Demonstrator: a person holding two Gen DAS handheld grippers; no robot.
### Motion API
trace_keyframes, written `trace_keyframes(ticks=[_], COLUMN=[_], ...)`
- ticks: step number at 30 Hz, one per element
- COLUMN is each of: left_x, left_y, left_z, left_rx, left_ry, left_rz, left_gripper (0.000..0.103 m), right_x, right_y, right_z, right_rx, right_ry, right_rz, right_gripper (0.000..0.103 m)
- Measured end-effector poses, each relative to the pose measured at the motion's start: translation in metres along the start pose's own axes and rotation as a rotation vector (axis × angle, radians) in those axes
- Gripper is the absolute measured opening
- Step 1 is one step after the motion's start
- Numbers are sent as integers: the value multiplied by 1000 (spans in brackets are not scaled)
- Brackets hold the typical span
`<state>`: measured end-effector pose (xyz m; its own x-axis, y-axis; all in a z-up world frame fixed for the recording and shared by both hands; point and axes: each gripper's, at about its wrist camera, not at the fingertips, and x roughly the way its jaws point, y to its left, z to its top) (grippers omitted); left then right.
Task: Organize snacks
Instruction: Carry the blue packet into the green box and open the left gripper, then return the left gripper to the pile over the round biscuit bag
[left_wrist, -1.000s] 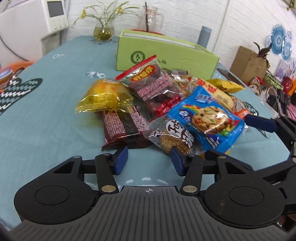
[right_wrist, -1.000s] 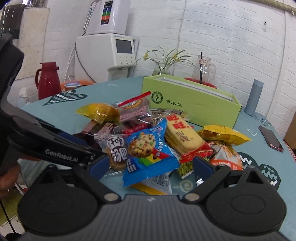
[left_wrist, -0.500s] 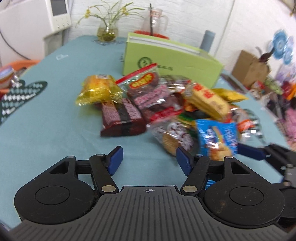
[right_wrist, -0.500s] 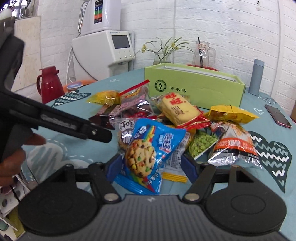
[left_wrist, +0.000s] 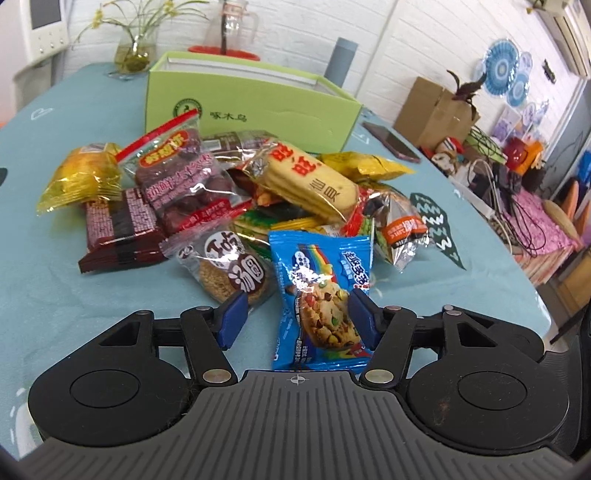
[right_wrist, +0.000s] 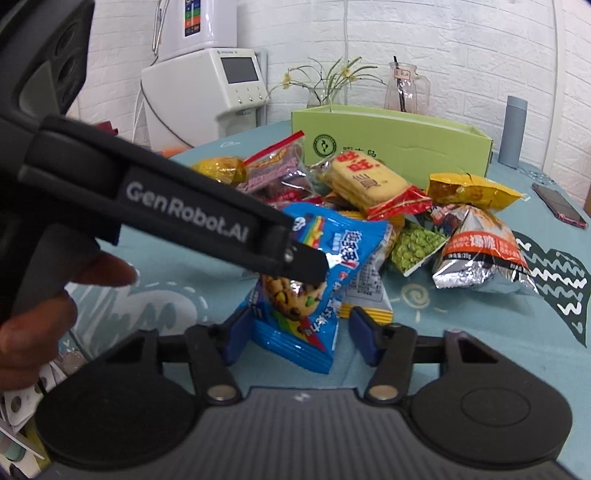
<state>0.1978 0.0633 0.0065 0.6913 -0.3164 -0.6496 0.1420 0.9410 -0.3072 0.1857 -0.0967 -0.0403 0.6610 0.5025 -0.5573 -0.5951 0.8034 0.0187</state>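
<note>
A pile of snack packets lies on the teal tablecloth (left_wrist: 55, 280) before an open green box (left_wrist: 251, 107). A blue cookie packet (left_wrist: 321, 306) stands tilted between the pads of both grippers; it also shows in the right wrist view (right_wrist: 314, 280). My left gripper (left_wrist: 295, 321) is open, its right pad against the packet. My right gripper (right_wrist: 295, 334) is open around the packet's lower end. The left gripper's finger crosses the right wrist view (right_wrist: 306, 264) in front of the packet.
Other packets: a yellow cracker pack (left_wrist: 314, 184), a dark red bar (left_wrist: 118, 229), a round biscuit pack (left_wrist: 229, 269), green peas (right_wrist: 417, 249), a silver pack (right_wrist: 480, 254). A phone (right_wrist: 561, 205), grey bottle (right_wrist: 513, 129), vase and glass jug stand behind the box.
The blue cookie packet has come off the pile toward me and now stands between both grippers. The left gripper has swung right around it; the right gripper has narrowed on its lower end.
</note>
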Motion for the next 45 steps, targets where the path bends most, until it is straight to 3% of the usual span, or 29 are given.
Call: trace_keyframes(ticks=[2, 7, 13, 21, 26, 31, 33, 35, 38, 40, 41, 45], left_x=[2, -17, -29, -3, 47, 104, 120, 123, 107, 92, 82, 47], left_y=[1, -1, -3, 24, 56, 91, 104, 113, 117, 116, 114, 104], left_z=[-5, -13, 20, 138, 216, 263, 269, 269, 263, 253, 246, 212], left_rx=[-2, 11, 42, 73, 71, 56, 49, 47, 56, 55, 53, 58], left_ry=[25, 13, -53, -158, -147, -94, -74, -92, -146, -164, -171, -192], left_rz=[-47, -56, -57, -38, 25, 95, 111, 131, 155, 143, 139, 139], left_gripper=[14, 7, 7, 7, 7, 7, 11, 35, 43, 46, 50, 57], right_x=[-1, -19, -14, 51, 129, 197, 214, 215, 191, 167, 155, 102], right_y=[3, 1, -3, -32, -52, -77, -82, -85, -88, -89, -88, -75], right_z=[-2, 0, 38, 142, 200, 239, 245, 245, 237, 225, 220, 190], right_rx=[-13, 20, -30, -167, -206, -207, -203, -197, -179, -161, -148, -115], right_ry=[-5, -4, -55, -130, -84, -19, -2, -14, -63, -99, -113, -143], right_rz=[11, 63, 43, 4, 14, 56, 78, 75, 55, 51, 51, 72], right_gripper=[49, 47, 47, 47, 47, 47, 48, 54, 76, 98, 102, 102])
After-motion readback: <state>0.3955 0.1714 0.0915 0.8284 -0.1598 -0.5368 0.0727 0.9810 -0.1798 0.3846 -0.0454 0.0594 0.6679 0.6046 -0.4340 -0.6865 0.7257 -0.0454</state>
